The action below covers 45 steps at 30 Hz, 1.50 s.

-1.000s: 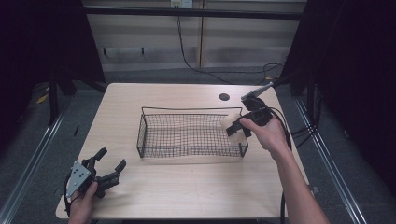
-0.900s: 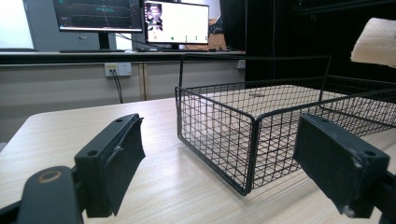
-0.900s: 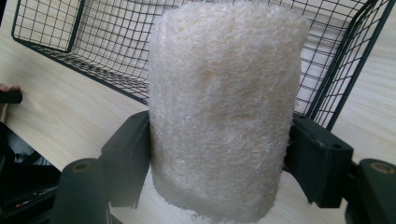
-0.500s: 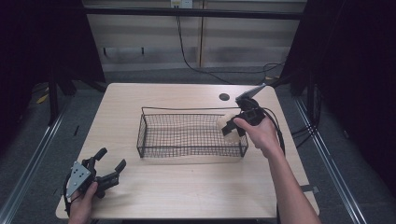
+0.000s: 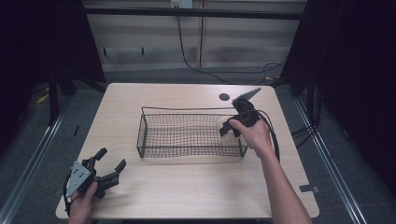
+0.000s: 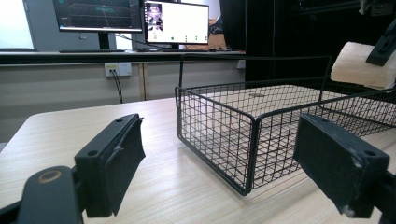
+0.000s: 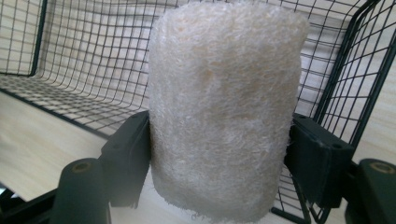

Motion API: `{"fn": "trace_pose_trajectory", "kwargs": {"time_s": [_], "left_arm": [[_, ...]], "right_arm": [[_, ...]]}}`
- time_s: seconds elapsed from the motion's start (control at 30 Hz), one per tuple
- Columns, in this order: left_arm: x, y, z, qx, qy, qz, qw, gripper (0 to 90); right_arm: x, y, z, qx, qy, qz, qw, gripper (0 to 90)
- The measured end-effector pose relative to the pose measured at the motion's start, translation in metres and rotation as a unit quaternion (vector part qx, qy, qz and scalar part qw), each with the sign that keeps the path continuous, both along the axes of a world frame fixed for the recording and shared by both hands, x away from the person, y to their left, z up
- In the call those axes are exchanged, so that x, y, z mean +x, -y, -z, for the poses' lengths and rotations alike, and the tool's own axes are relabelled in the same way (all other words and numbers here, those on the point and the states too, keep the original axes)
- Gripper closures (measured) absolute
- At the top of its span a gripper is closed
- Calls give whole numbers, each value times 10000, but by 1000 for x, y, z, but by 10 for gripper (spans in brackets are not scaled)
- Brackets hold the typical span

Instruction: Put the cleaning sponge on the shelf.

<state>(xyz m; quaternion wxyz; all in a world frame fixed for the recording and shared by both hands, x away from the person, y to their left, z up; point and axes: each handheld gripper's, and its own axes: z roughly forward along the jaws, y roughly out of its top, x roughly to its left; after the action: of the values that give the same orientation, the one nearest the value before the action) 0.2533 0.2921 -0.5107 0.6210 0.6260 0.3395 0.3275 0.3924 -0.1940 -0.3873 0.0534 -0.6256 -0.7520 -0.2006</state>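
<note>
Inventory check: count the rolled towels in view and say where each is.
1. The single rolled towel is clamped in the right tool, held over the right end of the wire basket. The left tool is open, holding nothing. None seems hidden.

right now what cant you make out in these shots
- Far side and bottom end of the white fibrous roll: in the right gripper view it faces away; the fingers cover its flanks.
- Whether the roll is above or inside the wire basket: in the high view the hand and right gripper cover it.
- Monitor content in the left gripper view: too small.
- Left gripper: right finger cut by the frame edge.
</note>
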Motion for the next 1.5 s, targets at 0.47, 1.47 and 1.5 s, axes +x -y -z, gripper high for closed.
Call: {"fn": "trace_pose_trajectory", "kwargs": {"time_s": [0.47,1.47,1.5], "left_arm": [[0,0,0,1,0,-1,10000,157],[0,0,0,0,0,2,10000,157],[0,0,0,-1,0,2,10000,157]], "right_arm": [[2,-1,21,17,-209,99,9997,284],[6,-6,50,-297,-452,271,9982,285],[6,-6,50,-307,-449,294,9981,285]]}}
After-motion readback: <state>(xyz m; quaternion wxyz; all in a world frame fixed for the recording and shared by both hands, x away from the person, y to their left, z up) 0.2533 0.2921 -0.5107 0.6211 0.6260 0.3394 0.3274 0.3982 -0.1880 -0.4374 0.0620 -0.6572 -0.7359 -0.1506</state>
